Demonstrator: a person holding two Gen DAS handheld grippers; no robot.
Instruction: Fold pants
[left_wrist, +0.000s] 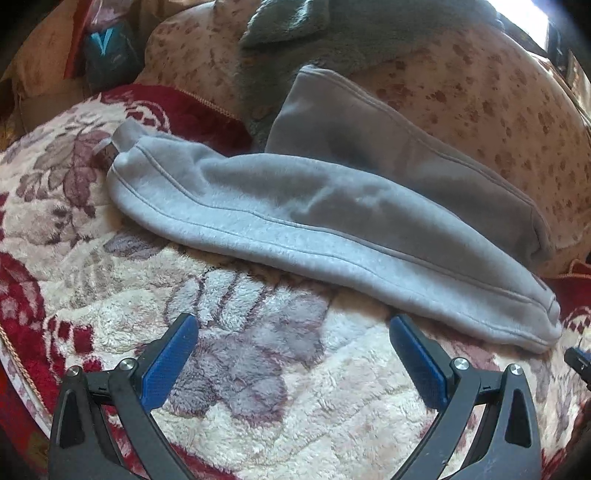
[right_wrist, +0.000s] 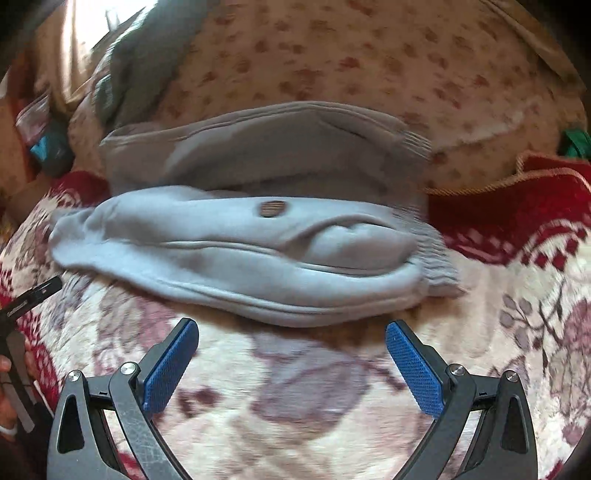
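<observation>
Floral blanket carries the grey pants, laid leg over leg near its far edge. Left tool and right tool: both spread wide, empty. Crosswise folds remain.

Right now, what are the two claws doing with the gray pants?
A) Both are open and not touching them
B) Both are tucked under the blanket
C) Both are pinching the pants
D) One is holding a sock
A: the left claw and right claw gape wide over the flowery blanket, short of the gray pants.
</observation>
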